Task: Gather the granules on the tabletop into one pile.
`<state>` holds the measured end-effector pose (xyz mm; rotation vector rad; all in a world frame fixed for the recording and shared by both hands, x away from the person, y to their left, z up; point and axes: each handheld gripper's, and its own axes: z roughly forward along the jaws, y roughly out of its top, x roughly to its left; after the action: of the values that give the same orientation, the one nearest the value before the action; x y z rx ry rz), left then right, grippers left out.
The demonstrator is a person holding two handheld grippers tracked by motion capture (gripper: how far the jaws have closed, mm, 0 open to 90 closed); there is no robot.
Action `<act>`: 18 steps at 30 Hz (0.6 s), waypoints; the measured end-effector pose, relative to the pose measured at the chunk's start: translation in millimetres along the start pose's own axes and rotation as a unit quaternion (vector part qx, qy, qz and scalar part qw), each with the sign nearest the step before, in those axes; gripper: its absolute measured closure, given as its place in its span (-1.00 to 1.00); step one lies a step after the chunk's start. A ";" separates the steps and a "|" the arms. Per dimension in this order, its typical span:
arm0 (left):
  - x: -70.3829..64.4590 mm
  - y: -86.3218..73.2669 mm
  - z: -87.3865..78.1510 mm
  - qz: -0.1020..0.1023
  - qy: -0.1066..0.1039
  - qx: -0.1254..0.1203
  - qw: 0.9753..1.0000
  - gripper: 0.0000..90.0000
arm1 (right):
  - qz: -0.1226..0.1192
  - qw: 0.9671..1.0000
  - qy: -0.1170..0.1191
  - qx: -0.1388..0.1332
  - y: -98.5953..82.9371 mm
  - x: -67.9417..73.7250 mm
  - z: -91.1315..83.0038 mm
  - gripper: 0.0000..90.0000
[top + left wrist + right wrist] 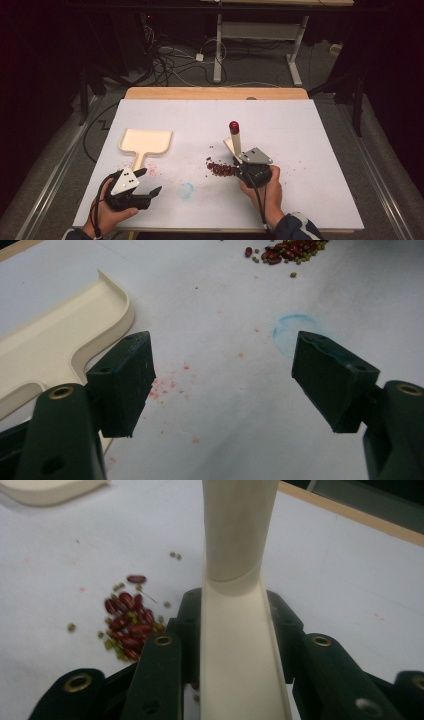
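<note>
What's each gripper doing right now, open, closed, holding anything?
Left gripper: open, holding nothing, beside the cream dustpan.
Right gripper: closed on the cream brush handle, next to the beans.

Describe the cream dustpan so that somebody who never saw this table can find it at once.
Start at the white table and look to its left half. There lies the dustpan, a flat cream tray with a raised rim and a short handle toward the left gripper. Unlike the scattered beans, it is large and pale.

No readable text or labels
</note>
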<state>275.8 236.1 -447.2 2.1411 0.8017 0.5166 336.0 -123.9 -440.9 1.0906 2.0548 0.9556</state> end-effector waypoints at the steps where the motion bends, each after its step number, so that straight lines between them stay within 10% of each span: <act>1: 0.0 -0.1 0.0 0.000 -0.001 -0.001 1.000 -0.46 | 0.005 1.000 0.000 0.000 1.9 4.3 2.1 0.50; 11: 0.2 0.1 -1.7 0.004 -0.002 -0.005 1.000 -0.46 | 0.022 0.999 -0.017 -0.024 12.2 29.0 16.2 0.50; 18: 0.3 -0.3 -2.9 0.005 -0.001 -0.003 1.000 -0.46 | 0.008 0.999 -0.014 -0.040 20.0 16.7 14.8 0.50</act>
<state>274.3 238.0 -445.6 2.1400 0.7884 0.5222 348.0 -96.9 -435.6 1.0743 1.9712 1.0168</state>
